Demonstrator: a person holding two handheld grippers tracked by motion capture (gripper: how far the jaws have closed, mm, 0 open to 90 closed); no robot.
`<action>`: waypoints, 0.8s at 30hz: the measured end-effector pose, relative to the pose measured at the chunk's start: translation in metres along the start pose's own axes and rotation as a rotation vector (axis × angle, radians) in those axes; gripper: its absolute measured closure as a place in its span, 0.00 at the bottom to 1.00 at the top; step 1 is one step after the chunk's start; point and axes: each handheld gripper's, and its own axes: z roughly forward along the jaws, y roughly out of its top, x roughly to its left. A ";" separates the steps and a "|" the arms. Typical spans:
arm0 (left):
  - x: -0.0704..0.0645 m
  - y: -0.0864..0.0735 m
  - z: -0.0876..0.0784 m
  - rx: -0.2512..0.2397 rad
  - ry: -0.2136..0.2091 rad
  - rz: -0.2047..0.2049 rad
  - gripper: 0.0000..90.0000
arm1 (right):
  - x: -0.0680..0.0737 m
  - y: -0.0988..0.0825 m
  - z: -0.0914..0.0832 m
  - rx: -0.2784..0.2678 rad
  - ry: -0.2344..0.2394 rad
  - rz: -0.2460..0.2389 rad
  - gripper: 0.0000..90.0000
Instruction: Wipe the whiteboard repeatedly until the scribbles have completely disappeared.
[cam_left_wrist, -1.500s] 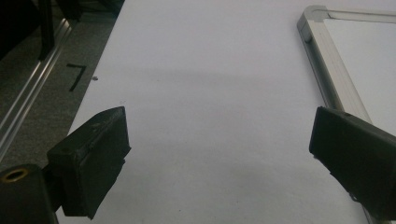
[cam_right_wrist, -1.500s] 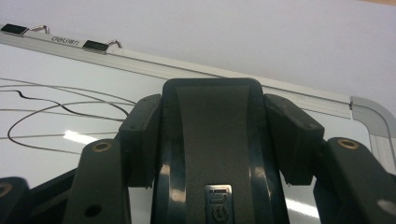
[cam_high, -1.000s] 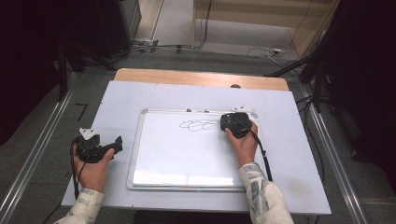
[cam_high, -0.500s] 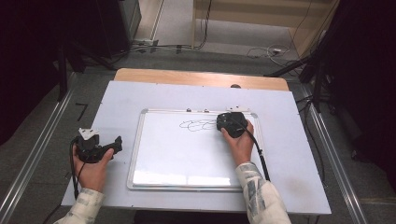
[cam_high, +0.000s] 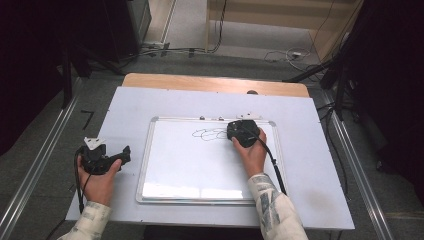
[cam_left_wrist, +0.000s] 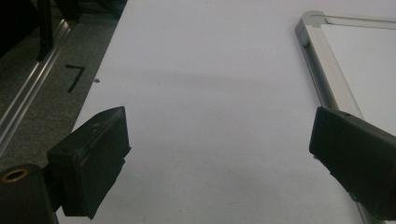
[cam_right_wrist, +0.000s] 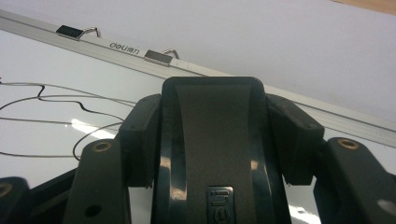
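1. We see the right gripper (cam_high: 241, 131) clamped on a black eraser (cam_right_wrist: 210, 140), pressed on the whiteboard (cam_high: 200, 170) beside the scribble (cam_high: 207, 134).
2. Our left gripper (cam_left_wrist: 219, 154) rests spread wide, holding nothing, on the bench (cam_high: 310, 150) left of the board.

Recording lab workstation.
White tabletop (cam_high: 150, 105) on aluminium rails (cam_high: 35, 170), loose floor cables (cam_high: 280, 54), dark equipment stands (cam_high: 345, 70) behind.

White table sheet (cam_high: 150, 105); wooden board (cam_high: 210, 82) behind it (floor cables (cam_high: 280, 52) beyond).
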 end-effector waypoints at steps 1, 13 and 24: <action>0.000 0.000 0.000 0.000 0.000 0.000 0.06 | 0.001 0.000 0.000 -0.002 0.000 0.000 0.44; 0.000 0.000 0.000 0.001 0.000 -0.001 0.06 | 0.010 0.003 0.003 0.003 0.010 -0.008 0.44; 0.000 0.000 0.000 -0.001 -0.005 -0.002 0.06 | 0.020 0.006 0.006 0.000 0.018 -0.013 0.44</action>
